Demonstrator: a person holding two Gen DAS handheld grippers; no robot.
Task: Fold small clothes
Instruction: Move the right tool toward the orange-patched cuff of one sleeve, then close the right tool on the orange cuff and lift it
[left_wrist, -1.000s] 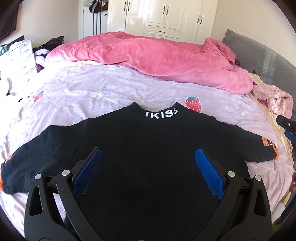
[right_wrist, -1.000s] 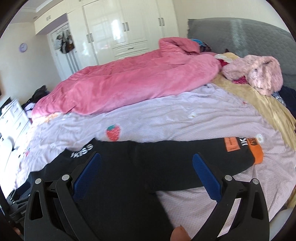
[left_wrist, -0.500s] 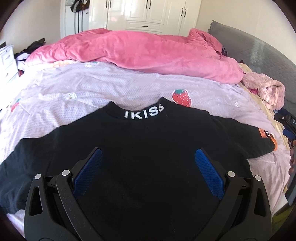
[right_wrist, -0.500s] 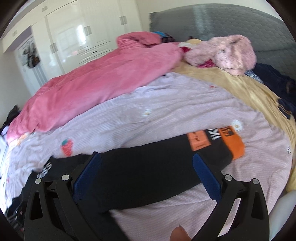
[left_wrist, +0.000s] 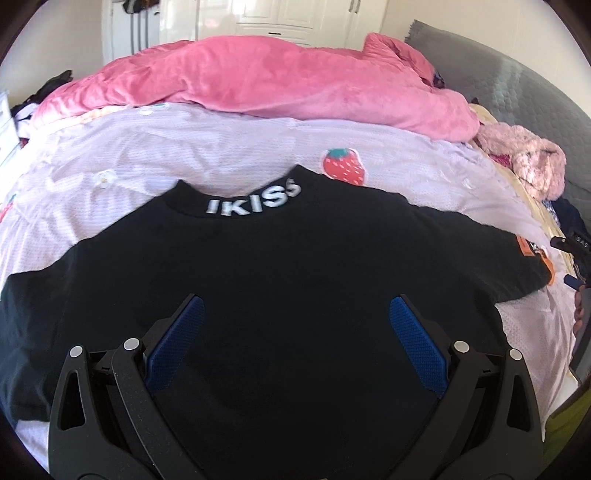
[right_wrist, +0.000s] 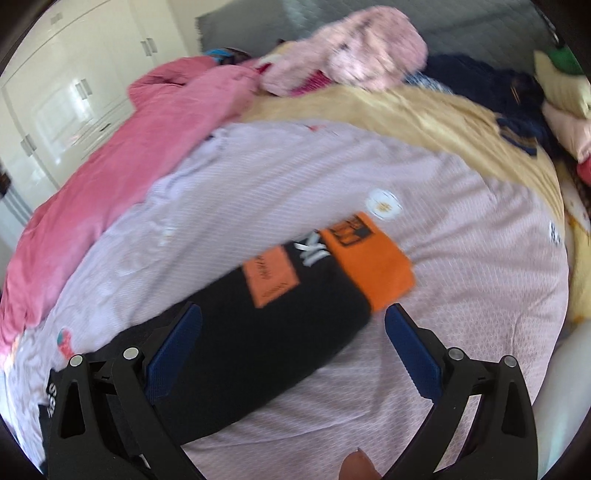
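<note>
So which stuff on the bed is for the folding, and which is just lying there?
For the folding:
black top
its orange cuff
left gripper, open
right gripper, open

Just lying there:
pink blanket
fluffy pink garment
lilac sheet

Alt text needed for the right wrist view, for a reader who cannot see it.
A black long-sleeved top's sleeve with an orange cuff lies flat on a lilac patterned bedsheet, between the open blue-padded fingers of the right tool, which grips nothing. Behind lie a crumpled pink duvet and a yellow blanket; the image is motion-blurred.
</note>
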